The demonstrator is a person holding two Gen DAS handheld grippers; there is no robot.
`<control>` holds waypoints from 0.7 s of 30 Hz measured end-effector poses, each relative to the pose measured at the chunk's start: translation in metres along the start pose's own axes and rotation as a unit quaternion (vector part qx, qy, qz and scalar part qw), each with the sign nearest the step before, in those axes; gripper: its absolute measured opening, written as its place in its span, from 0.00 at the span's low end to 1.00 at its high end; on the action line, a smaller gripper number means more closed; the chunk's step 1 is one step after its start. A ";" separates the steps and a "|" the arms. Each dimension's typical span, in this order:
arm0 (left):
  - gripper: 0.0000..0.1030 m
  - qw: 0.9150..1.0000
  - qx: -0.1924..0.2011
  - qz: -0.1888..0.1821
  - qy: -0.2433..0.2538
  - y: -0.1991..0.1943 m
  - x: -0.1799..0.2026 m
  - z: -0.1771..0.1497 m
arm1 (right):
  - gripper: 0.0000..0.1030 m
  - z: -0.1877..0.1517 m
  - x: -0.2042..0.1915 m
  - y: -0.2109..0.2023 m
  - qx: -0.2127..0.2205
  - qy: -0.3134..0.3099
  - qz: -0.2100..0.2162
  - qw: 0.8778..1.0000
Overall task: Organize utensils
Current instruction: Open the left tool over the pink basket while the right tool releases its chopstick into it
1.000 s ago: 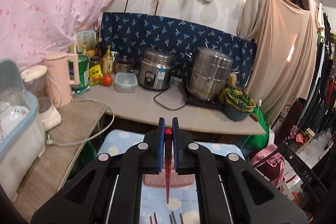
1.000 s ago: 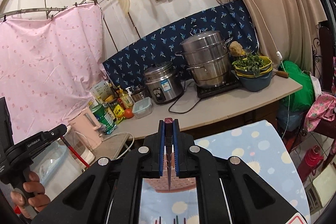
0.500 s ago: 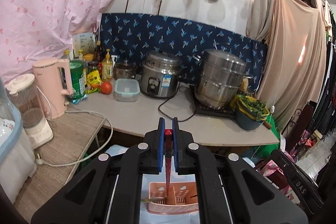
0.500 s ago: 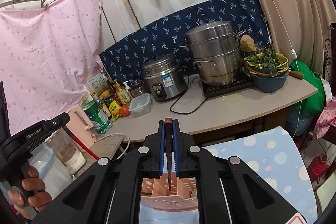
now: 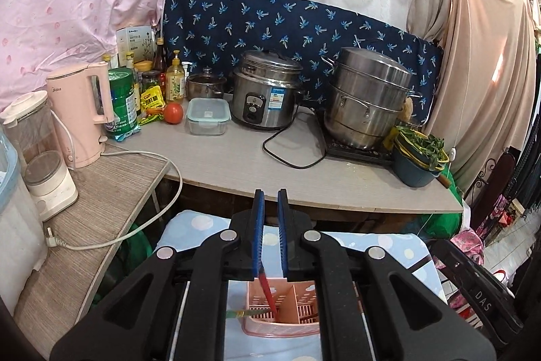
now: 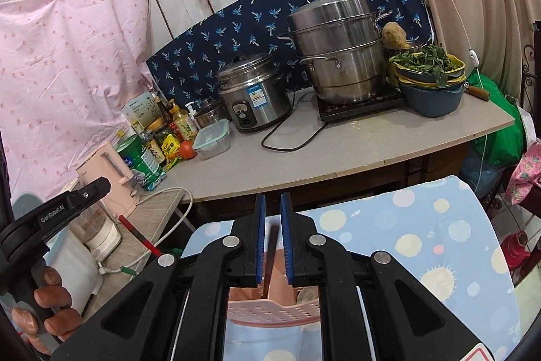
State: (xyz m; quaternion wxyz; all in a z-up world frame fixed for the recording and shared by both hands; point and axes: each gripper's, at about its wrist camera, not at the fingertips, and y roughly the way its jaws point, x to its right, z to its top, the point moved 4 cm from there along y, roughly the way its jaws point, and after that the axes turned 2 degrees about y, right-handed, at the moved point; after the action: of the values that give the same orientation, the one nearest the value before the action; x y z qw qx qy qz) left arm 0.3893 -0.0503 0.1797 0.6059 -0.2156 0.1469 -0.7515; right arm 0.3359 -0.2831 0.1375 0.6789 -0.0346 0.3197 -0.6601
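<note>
A pink perforated utensil basket [image 5: 297, 313] stands on a blue cloth with pale dots [image 6: 422, 246], directly under both grippers. It has inner dividers forming compartments, and a red chopstick [image 5: 268, 296] leans in it, top end tilted to the left. A green-tipped stick [image 5: 245, 313] pokes out sideways through the basket's left wall.

The left hand-held gripper [image 5: 270, 215] has its blue-padded jaws standing slightly apart, with a clear gap between them and nothing pinched; the red chopstick's top end passes just below the left pad, and whether it touches is hard to tell. The right hand-held gripper [image 6: 271, 215] is likewise narrowly parted, empty between the pads; a dark brownish chopstick [image 6: 270, 259] stands below the gap, its lower end lost behind the basket's rim [image 6: 274, 310].

In the right wrist view the other gripper's body appears at the left, held by a hand [image 6: 47, 313] (only the curled fingers show), with a red-and-black stick [image 6: 140, 235] slanting beneath it.

The basket's base and front are cut off by the gripper frames in both views, so the number of compartments and their full contents stay unclear. Behind, a desk [image 5: 236, 164] carries a rice cooker [image 5: 267, 97], a steel steamer pot [image 5: 368, 104] and a pink kettle [image 5: 81, 110].
</note>
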 end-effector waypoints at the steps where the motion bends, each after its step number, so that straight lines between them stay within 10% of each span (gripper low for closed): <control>1: 0.12 1.000 -0.001 0.001 0.001 0.000 0.000 -0.001 | 0.11 0.000 0.000 0.000 -0.001 0.000 0.001 1.000; 4: 0.29 1.000 -0.003 0.006 -0.001 -0.002 -0.001 -0.004 | 0.11 -0.001 -0.001 -0.006 0.000 0.001 0.002 1.000; 21: 0.36 0.999 -0.031 0.021 0.010 -0.062 -0.010 -0.063 | 0.17 -0.070 -0.003 -0.075 -0.045 -0.010 0.012 0.999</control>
State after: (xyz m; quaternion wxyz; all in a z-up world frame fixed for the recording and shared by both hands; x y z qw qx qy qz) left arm 0.3067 -0.0294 0.1534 0.6127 -0.2236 0.1807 -0.7362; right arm 0.2373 -0.2640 0.1181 0.6879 -0.0673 0.3427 -0.6363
